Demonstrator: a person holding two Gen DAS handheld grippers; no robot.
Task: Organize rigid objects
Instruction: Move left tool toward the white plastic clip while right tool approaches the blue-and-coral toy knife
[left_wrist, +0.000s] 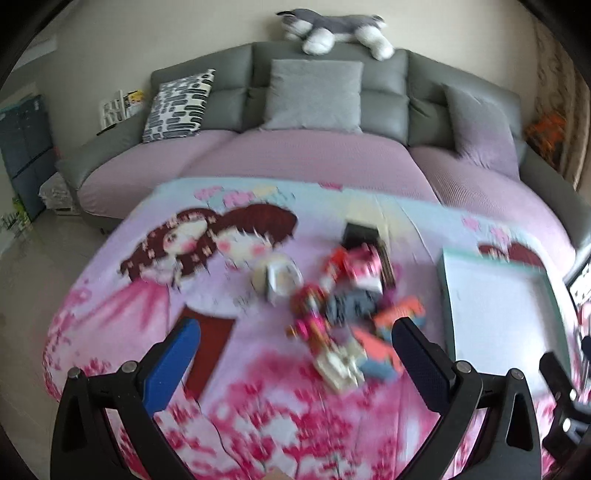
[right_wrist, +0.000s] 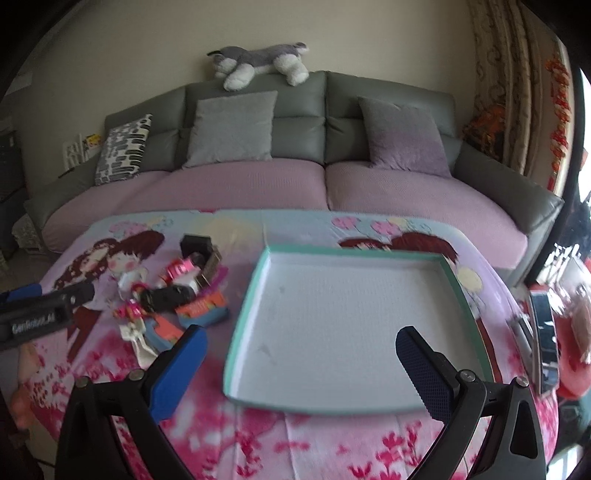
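A pile of small rigid toys and boxes (left_wrist: 347, 291) lies on the pink cartoon cloth; it also shows in the right wrist view (right_wrist: 177, 291). A shallow white tray with a teal rim (right_wrist: 343, 328) lies empty to its right, also seen in the left wrist view (left_wrist: 502, 306). My left gripper (left_wrist: 295, 339) is open and empty, just short of the pile. My right gripper (right_wrist: 299, 350) is open and empty over the tray's near edge. The left gripper's side (right_wrist: 44, 306) shows at the left of the right wrist view.
A grey sofa (right_wrist: 295, 122) with cushions and a plush husky (right_wrist: 258, 62) stands behind the table. A black box (left_wrist: 360, 234) sits at the far end of the pile. Cluttered items (right_wrist: 546, 332) lie at the table's right edge.
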